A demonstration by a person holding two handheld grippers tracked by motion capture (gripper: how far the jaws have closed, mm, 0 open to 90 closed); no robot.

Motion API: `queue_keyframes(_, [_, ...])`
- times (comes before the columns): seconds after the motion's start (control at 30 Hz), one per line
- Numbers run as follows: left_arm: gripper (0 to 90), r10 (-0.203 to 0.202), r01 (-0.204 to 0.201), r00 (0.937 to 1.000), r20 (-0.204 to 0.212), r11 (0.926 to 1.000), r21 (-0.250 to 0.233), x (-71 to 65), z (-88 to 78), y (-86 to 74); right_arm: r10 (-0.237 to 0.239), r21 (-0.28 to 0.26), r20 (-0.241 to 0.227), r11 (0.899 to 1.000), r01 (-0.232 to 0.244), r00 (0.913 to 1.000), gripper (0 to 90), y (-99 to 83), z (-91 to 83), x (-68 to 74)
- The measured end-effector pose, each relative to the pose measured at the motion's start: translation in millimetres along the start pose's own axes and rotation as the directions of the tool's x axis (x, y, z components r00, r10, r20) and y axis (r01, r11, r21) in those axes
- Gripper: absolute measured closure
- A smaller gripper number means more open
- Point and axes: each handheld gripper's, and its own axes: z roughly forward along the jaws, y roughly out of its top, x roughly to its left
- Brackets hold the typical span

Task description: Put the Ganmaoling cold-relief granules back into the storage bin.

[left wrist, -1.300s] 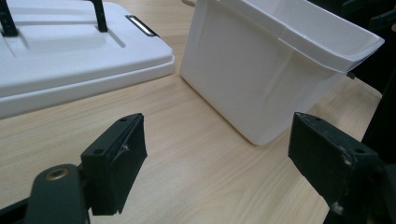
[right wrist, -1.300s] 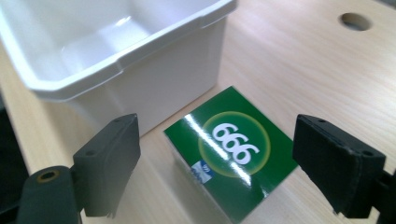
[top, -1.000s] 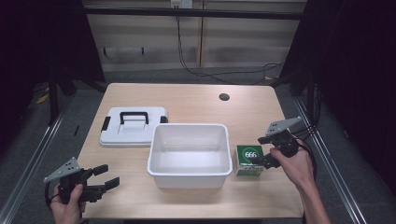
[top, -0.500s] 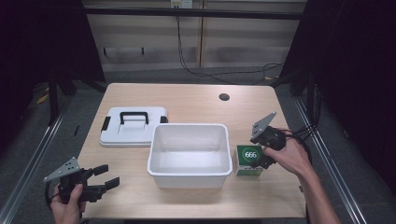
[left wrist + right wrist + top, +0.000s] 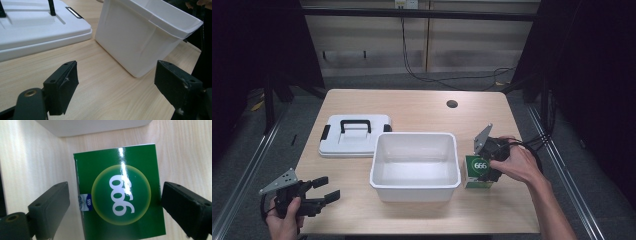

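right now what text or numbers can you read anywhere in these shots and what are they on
"666" in white digits inside the round yellow-edged badge on the green box, upside down in the right gripper view.
"666" again, tiny, on the small blue tab at that box's edge.
"666" on the same box in the high view, under the open right gripper.
No readable text on the white tub or the white lid.

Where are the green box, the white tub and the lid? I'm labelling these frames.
green box point(image 5: 120, 195): right gripper view, its round 666 label.
white tub point(image 5: 414, 181): high view, its near rim.
lid point(image 5: 354, 144): high view, flat top below the handle.
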Motion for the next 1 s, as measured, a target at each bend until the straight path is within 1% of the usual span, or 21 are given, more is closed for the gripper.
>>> queue_keyframes(0.17, [19.1,0.001,-0.001,1.0000,0.001,1.0000,0.002,0.3,0.1,0.1,-0.031,0.019,0.005,0.999,0.031,0.9995,7.8,2.5,2.7,-2.1])
queue_keyframes(0.3, [19.1,0.001,-0.001,1.0000,0.007,1.0000,0.001,-0.1,-0.3,0.1,-0.036,0.035,0.007,0.999,0.035,0.9993,7.8,3.0,5.9,-4.6])
queue_keyframes(0.4, [19.1,0.000,0.000,1.0000,0.006,1.0000,0.003,0.4,-0.3,0.0,-0.038,0.043,-0.001,0.998,0.038,0.9993,7.9,2.2,10.2,-5.7])
queue_keyframes(0.43, [19.1,0.002,-0.002,1.0000,0.004,1.0000,0.003,0.6,0.0,0.0,-0.051,0.046,-0.008,0.998,0.051,0.9987,8.4,2.0,13.6,-6.2])
queue_keyframes(0.47, [19.1,-0.003,0.003,1.0000,0.006,1.0000,0.002,0.3,0.3,0.0,-0.043,0.053,-0.008,0.998,0.043,0.9991,9.4,2.2,14.8,-5.7])
queue_keyframes(0.5, [19.1,-0.003,0.003,1.0000,0.006,1.0000,0.002,0.3,0.3,0.0,-0.040,0.065,-0.020,0.997,0.041,0.9990,11.8,2.4,15.8,-5.4])
queue_keyframes(0.63, [19.1,0.000,0.000,1.0000,0.006,1.0000,0.004,0.2,0.3,0.0,-0.038,0.080,-0.019,0.996,0.039,0.9991,12.7,3.5,16.5,-5.4])
queue_keyframes(0.67, [19.1,-0.001,0.001,1.0000,0.005,1.0000,0.004,0.2,0.4,0.0,-0.051,0.087,-0.021,0.995,0.052,0.9985,12.8,4.2,16.8,-5.7])
queue_keyframes(0.7, [19.1,-0.001,0.001,1.0000,0.005,1.0000,0.004,0.2,0.4,0.0,-0.051,0.087,-0.021,0.995,0.052,0.9985,12.8,4.2,16.8,-5.7])
queue_keyframes(0.73, [19.1,-0.001,0.001,1.0000,0.006,1.0000,0.003,0.1,0.3,0.0,-0.056,0.110,-0.017,0.992,0.058,0.9983,13.0,6.5,17.1,-4.8])
queue_keyframes(0.77, [19.1,-0.001,0.001,1.0000,0.006,1.0000,0.003,0.1,0.3,0.0,-0.051,0.123,-0.015,0.991,0.052,0.9986,13.5,7.6,17.2,-4.1])
queue_keyframes(0.83, [19.1,0.000,0.000,1.0000,0.008,1.0000,0.003,0.1,0.2,0.0,-0.060,0.130,-0.021,0.990,0.062,0.9980,13.5,9.0,17.7,-5.1])
queue_keyframes(1.0, [19.1,-0.001,0.001,1.0000,0.008,1.0000,0.002,0.4,0.3,0.1,-0.055,0.153,-0.023,0.987,0.058,0.9982,13.6,11.3,18.2,-4.5])
